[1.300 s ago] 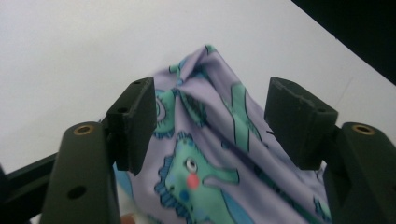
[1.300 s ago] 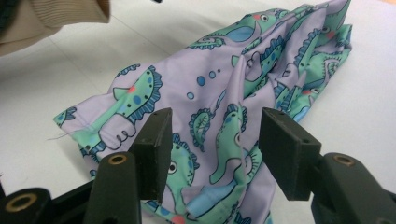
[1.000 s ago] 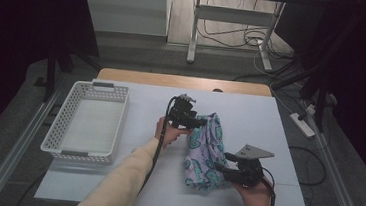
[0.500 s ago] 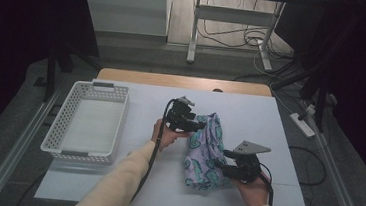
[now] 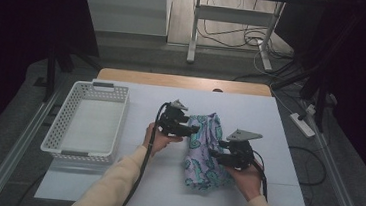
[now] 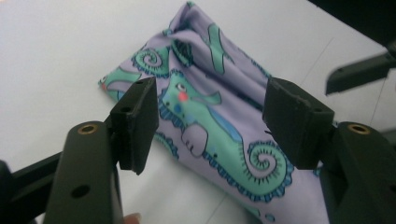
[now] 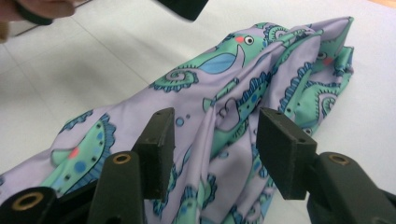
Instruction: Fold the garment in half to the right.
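A white lattice-walled basket (image 5: 86, 124) sits on the white table (image 5: 274, 186), and its pale floor shows bare, with nothing resting inside it. It serves as the landmark here. To the right of the basket, well apart from it, lies a crumpled lilac cloth (image 5: 205, 152) printed with teal seahorses, bunched into a long heap that runs from the table's middle toward the person's side.

The left tongs (image 5: 192, 129) sit between the basket and the cloth, just at the cloth's far upper edge, held in the person's left hand (image 5: 160, 140). In the left gripper view the left tongs (image 6: 212, 121) stand well apart, the two black pads framing the cloth (image 6: 219, 116) below them without pressing on it; nothing is held.

The right tongs (image 5: 215, 155) are on the far side of the cloth from the basket, at the cloth's right edge, carried by the right hand (image 5: 244, 178). In the right gripper view the right tongs (image 7: 215, 144) are partly open over a raised fold of the cloth (image 7: 224, 93), and they have just been closing a little; the fold lies between the pads, but a gap shows on each side, so the pads do not clamp it.

A cable (image 5: 141, 164) trails from the left tongs along the sleeve.
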Demonstrator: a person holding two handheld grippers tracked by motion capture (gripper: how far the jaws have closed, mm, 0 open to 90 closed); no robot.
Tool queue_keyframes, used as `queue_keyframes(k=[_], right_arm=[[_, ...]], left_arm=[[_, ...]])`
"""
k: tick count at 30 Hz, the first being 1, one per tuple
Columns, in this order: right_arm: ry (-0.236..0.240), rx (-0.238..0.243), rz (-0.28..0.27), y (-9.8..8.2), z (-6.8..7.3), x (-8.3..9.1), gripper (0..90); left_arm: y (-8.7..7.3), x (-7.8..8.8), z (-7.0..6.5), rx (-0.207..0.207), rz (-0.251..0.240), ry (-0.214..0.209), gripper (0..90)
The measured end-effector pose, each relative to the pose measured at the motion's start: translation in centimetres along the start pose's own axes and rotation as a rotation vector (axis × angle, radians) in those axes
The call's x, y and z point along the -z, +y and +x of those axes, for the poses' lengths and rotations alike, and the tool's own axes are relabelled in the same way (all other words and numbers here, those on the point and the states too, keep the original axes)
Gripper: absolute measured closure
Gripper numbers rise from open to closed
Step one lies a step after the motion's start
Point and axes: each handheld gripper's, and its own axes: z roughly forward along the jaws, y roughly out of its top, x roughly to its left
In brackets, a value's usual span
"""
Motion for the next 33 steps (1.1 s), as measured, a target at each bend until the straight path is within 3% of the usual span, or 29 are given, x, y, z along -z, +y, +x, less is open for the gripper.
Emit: queue_keyframes(k=[6, 8, 13, 17, 22, 27, 33], right_arm=[[0.003, 0.010, 0.017, 1.0, -0.2, -1.4, 56.0], [-0.001, 0.023, 0.037, 1.2, -0.3, -2.0, 64.8], [-0.068, 0.064, 0.101, 0.7, -0.5, -2.5, 86.5], [-0.096, 0.050, 0.093, 0.3, -1.1, -1.9, 87.7], [-0.107, -0.008, 0.075, -0.6, -2.1, -1.0, 87.9], [-0.096, -0.036, 0.103, -1.7, -2.8, -1.2, 87.9], [-0.107, -0.023, 0.140, -2.3, -3.1, -1.9, 87.8]], left_arm=[[-1.3, 0.6, -0.2, 0.000, 0.007, 0.005, 36.0], [-1.6, 0.7, -0.2, -0.002, 0.011, 0.003, 36.0], [-2.1, 0.9, -0.3, -0.013, 0.024, 0.004, 35.1], [-2.3, 1.3, -0.5, -0.018, 0.018, -0.004, 35.1], [-2.3, 1.3, -0.9, -0.024, 0.018, -0.007, 35.0], [-2.3, 1.1, -1.0, -0.029, 0.024, -0.009, 34.7], [-2.4, 1.0, -0.8, -0.024, 0.026, -0.010, 34.7]])
